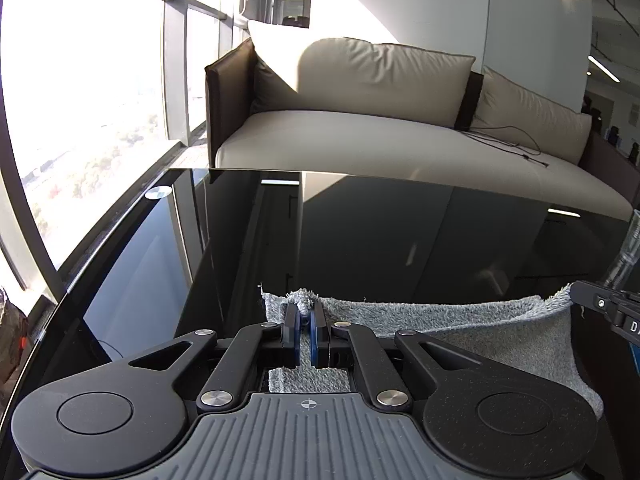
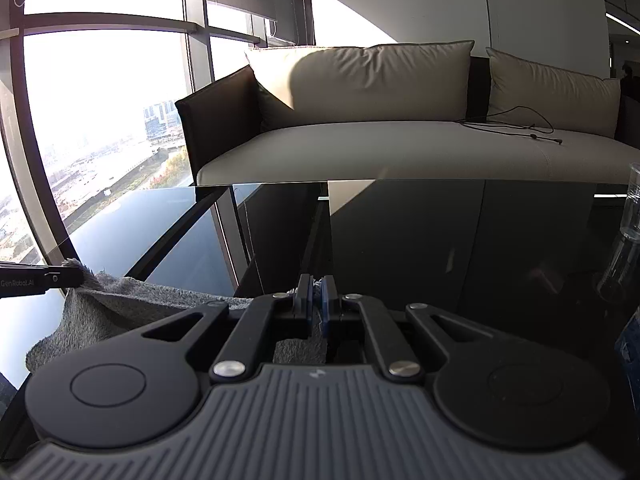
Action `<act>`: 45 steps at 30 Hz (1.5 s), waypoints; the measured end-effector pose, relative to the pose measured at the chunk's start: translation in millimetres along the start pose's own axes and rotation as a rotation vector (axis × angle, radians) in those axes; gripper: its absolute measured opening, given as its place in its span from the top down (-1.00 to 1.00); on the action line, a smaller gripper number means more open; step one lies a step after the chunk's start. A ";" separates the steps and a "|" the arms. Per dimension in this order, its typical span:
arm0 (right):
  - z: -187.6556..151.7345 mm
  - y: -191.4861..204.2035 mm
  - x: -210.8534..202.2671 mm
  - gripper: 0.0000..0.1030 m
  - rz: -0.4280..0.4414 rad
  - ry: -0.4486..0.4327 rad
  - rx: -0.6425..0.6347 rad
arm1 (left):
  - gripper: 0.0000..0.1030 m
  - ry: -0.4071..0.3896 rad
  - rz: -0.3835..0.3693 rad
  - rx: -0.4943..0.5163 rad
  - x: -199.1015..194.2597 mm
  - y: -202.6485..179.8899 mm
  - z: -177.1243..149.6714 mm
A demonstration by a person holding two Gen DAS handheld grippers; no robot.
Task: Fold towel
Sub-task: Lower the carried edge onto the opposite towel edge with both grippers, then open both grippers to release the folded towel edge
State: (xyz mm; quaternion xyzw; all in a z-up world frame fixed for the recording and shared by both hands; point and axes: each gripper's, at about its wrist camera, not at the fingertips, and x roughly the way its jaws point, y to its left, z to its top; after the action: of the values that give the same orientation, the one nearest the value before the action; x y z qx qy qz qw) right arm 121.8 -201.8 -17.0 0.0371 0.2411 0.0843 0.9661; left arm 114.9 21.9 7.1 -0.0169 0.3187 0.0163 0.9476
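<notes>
Grey towel [image 1: 460, 320] hangs between your left gripper [image 1: 305, 312] and right gripper [image 2: 316, 294], each clamped on a corner above the glass table [image 1: 400, 232]; folding seems barely begun.

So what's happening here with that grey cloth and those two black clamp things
A person is folding a fluffy grey towel over a glossy black glass table, using two handheld grippers. The left gripper is shut on one corner, and the right gripper is shut on the other corner. The edge between them sags slightly, so the towel appears lifted. A clear glass bottle stands at the right.
</notes>
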 end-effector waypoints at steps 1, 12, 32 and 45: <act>0.2 -0.2 1.6 0.92 -0.002 0.002 0.000 | 0.92 0.000 0.001 -0.002 1.3 0.5 0.4; -1.5 -1.2 18.8 0.92 -0.016 0.034 0.010 | 0.91 0.007 -0.001 0.003 12.1 -0.8 3.1; 7.6 -2.5 42.5 0.91 -0.029 0.055 0.056 | 0.76 0.039 0.006 -0.015 24.0 12.6 3.5; 16.1 -6.7 44.0 0.87 -0.055 0.020 0.062 | 0.45 0.006 0.049 -0.060 19.8 24.9 7.7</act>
State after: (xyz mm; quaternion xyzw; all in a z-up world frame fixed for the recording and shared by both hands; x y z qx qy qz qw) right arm 168.7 -201.0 -23.8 0.0594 0.2542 0.0506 0.9640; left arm 134.3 47.5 0.7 -0.0375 0.3213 0.0488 0.9450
